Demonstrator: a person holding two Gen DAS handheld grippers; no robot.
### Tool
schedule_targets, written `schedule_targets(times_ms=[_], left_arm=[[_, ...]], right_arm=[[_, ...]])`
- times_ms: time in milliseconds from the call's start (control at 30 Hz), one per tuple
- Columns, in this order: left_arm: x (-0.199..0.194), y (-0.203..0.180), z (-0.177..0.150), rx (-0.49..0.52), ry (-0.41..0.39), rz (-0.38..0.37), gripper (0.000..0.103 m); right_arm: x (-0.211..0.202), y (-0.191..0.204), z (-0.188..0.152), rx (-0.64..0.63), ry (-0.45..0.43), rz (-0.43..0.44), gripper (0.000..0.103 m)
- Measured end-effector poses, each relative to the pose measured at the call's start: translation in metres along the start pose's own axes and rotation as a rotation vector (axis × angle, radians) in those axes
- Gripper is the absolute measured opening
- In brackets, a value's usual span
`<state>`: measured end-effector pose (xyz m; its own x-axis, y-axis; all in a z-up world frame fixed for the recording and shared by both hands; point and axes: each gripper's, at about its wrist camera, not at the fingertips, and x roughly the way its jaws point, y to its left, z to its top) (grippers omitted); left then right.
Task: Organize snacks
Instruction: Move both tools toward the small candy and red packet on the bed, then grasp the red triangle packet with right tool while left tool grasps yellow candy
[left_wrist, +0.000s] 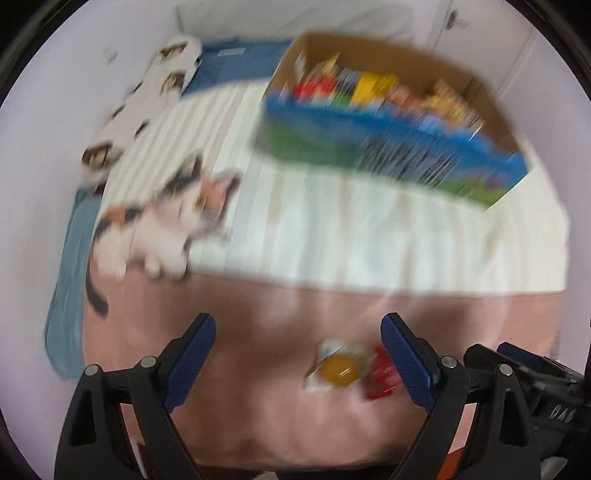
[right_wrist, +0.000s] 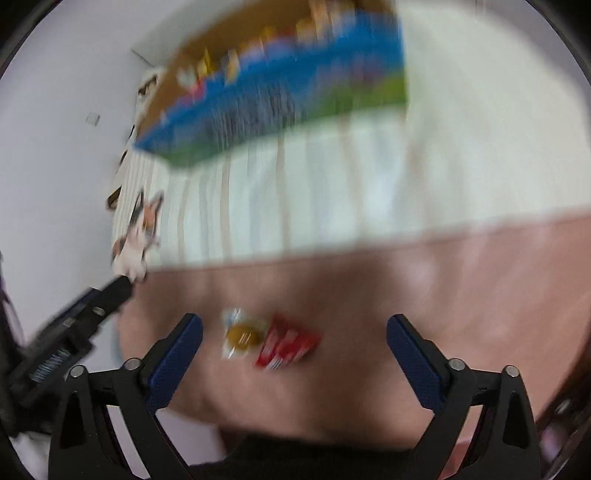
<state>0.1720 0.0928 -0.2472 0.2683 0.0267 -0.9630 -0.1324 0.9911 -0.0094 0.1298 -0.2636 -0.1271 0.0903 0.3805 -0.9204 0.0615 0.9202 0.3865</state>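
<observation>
Blurry both views, motion smear. Left wrist view: left gripper (left_wrist: 299, 334) w/ jaws spread wide, grasping nothing, hovering over the pink blanket (left_wrist: 258, 406) on the bed. Btwn its blue pads, nearer the right one, lies a clear packet w/ a yellow-orange round snack (left_wrist: 338, 369); a red snack packet (left_wrist: 382, 376) touches it on the right, partly behind the right pad. Far side: cardboard box (left_wrist: 388, 122) w/ blue-green print, filled w/ colourful snacks, on the white striped sheet (left_wrist: 351, 229). Cat plush (left_wrist: 162, 225) at far left, on the sheet's edge. Right gripper's black body shows at the near right edge.

Right wrist view: right gripper (right_wrist: 295, 332) also released, nothing btwn the pads pressing. Yellow-orange snack (right_wrist: 242, 336) and red packet (right_wrist: 288, 345) lie side by side on the blanket (right_wrist: 406, 295), left of centre btwn the fingers. Box (right_wrist: 277, 96) far, tilted in frame. Left gripper's body at left edge.
</observation>
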Motion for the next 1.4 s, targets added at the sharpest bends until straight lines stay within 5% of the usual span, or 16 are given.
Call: schedule_targets(times_ms=[100, 300, 367, 400, 467, 733, 867, 967, 1100, 1400], left_arm=[[0.036, 0.009, -0.023, 0.005, 0.086, 0.046, 0.092], [0.079, 0.017, -0.054, 0.016, 0.201, 0.055, 0.092], [0.083, 0.015, -0.059, 0.031, 0.21, 0.054, 0.092], [0.084, 0.012, -0.061, 0.042, 0.213, 0.051, 0.091], [0.084, 0.007, -0.063, 0.06, 0.217, 0.033, 0.092], [0.097, -0.046, -0.066, 0.213, 0.248, -0.005, 0.092], [0.115, -0.068, -0.066, 0.253, 0.279, -0.007, 0.092], [0.119, -0.07, -0.067, 0.245, 0.27, -0.025, 0.09], [0.115, -0.062, -0.063, 0.206, 0.243, -0.035, 0.061], [0.106, -0.055, -0.068, 0.156, 0.23, -0.058, 0.057]], right_arm=[[0.047, -0.012, -0.013, 0.064, 0.115, 0.054, 0.076], [0.106, -0.018, -0.025, 0.169, 0.221, 0.153, 0.076], [0.116, -0.015, -0.028, 0.171, 0.222, 0.131, 0.063], [0.118, -0.012, -0.027, 0.158, 0.221, 0.111, 0.047], [0.115, -0.011, -0.028, 0.136, 0.203, 0.082, 0.044], [0.066, -0.028, -0.027, 0.029, 0.089, -0.079, 0.043], [0.063, -0.045, -0.019, 0.073, 0.113, -0.056, 0.047], [0.07, -0.059, -0.015, 0.14, 0.138, -0.013, 0.061], [0.076, -0.067, -0.015, 0.183, 0.129, -0.005, 0.064], [0.08, -0.059, -0.02, 0.145, 0.082, -0.052, 0.046]])
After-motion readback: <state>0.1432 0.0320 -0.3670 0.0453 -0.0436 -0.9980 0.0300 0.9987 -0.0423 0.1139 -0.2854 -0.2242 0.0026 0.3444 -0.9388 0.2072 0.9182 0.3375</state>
